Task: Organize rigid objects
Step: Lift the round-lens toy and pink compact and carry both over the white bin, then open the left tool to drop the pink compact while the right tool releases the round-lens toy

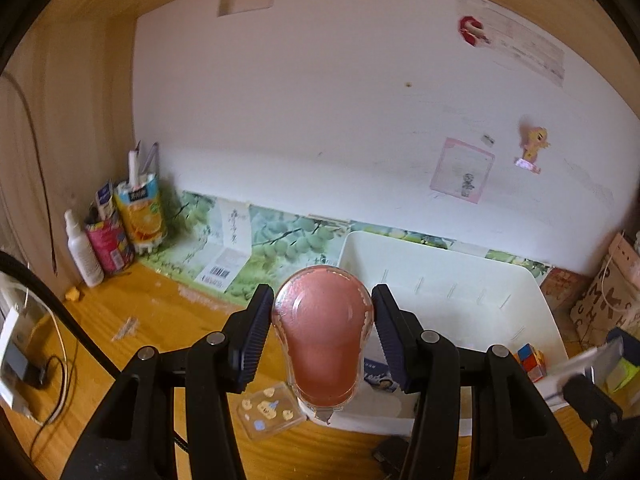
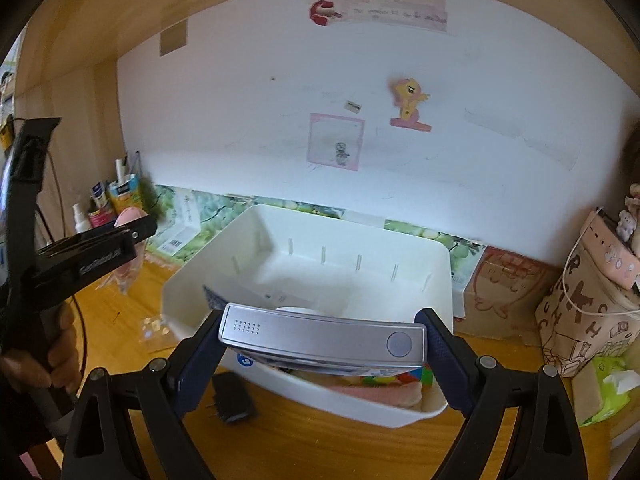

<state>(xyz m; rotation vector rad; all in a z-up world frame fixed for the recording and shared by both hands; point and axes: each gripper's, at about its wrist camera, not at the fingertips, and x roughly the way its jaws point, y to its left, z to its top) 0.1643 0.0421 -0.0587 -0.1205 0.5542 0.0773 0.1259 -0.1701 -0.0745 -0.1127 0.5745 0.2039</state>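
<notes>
Left wrist view: left hand-held gripper (image 1: 322, 330) clamps a pink translucent plastic correction-tape dispenser (image 1: 322, 334) above the worktop (image 1: 168, 320), beside the white plastic bin (image 1: 536, 292); right hand-held gripper (image 2: 322, 344) grips a flat silver metal case (image 2: 322, 338) over it. Risk: smooth shells slipping sideways

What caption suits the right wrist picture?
Right gripper holds a silver box above a white bin.

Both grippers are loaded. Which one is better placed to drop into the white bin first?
Right. The right gripper holds the silver device directly over the white bin, while the left gripper grips the pink case above the bin's left front edge.
</notes>
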